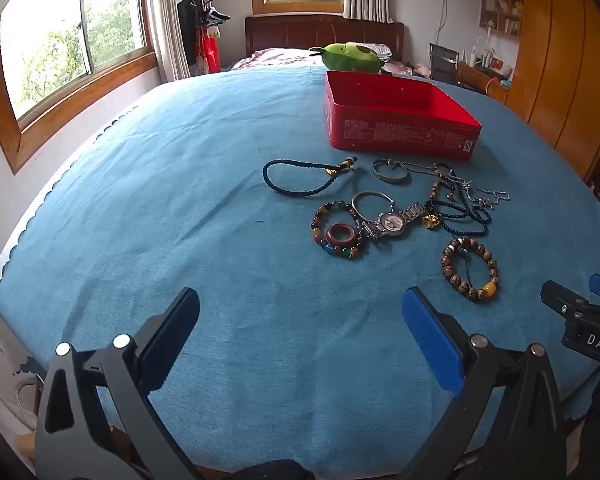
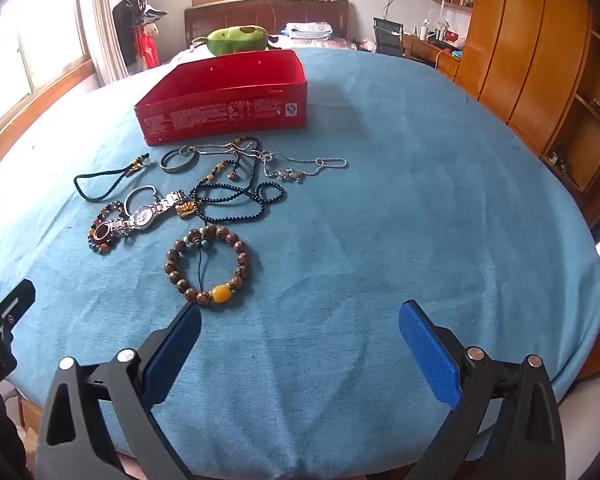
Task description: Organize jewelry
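On the counter [image 1: 140, 200], draped in blue cloth, the jewelry lay in a loose cluster in front of the open red rectangular tin [image 1: 396, 120], which looked empty. Leftmost was a dark blue braided cord bracelet [image 1: 296, 178], then a multicoloured bead bracelet [image 1: 336, 232] touching a silver metal wristwatch [image 1: 392, 220], then tangled black bead strands and silver chains [image 1: 464, 200], and nearest the right side a brown wooden bead bracelet with one yellow bead [image 2: 208, 268]. The left tongs [image 1: 300, 336] stood wide apart, holding nothing; the right tongs [image 2: 300, 344] likewise, with one pad just beside the wooden bracelet. Lifting one chain would likely drag its tangled neighbours, and the pads might snag the cloth. White print on the tin's side was too small to read; "DAS" showed on the right tool's body.
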